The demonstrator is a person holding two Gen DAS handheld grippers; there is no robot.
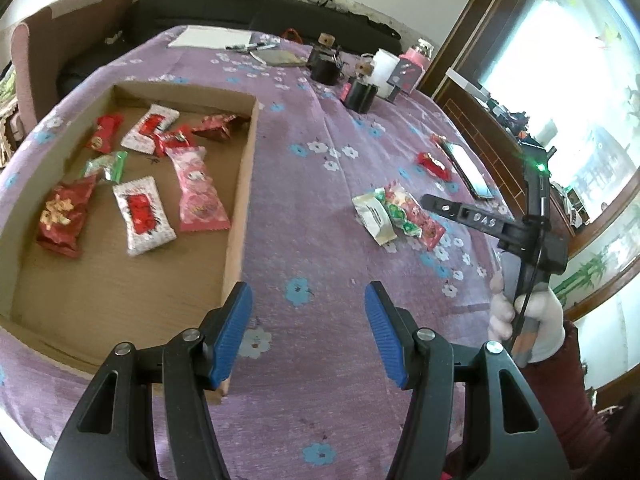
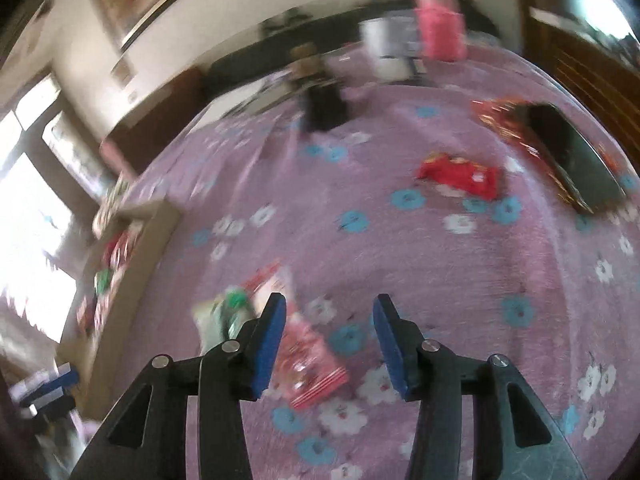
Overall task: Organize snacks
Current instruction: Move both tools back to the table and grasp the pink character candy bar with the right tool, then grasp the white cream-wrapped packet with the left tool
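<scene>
A purple floral cloth (image 1: pixel 312 208) covers the counter, cardboard tray (image 1: pixel 244 184) at frame left, and both the left gripper (image 1: pixel 308 332) and right gripper (image 2: pixel 330 344) are released.

Left wrist view: looks forward and down along its jaws from above the near corner of the cardboard box (image 1: pixel 240 208), sharp, taking in the purple floral tabletop (image 1: pixel 312 208) to the far wall. Right wrist view: sits lower and closer to the tabletop (image 2: pixel 400 248), heavily motion-blurred, facing the far end. Shared: snack packets (image 1: pixel 394 216) (image 2: pixel 304 360), red packet (image 1: pixel 434 166) (image 2: pixel 460 176), the box (image 2: pixel 132 264).
</scene>
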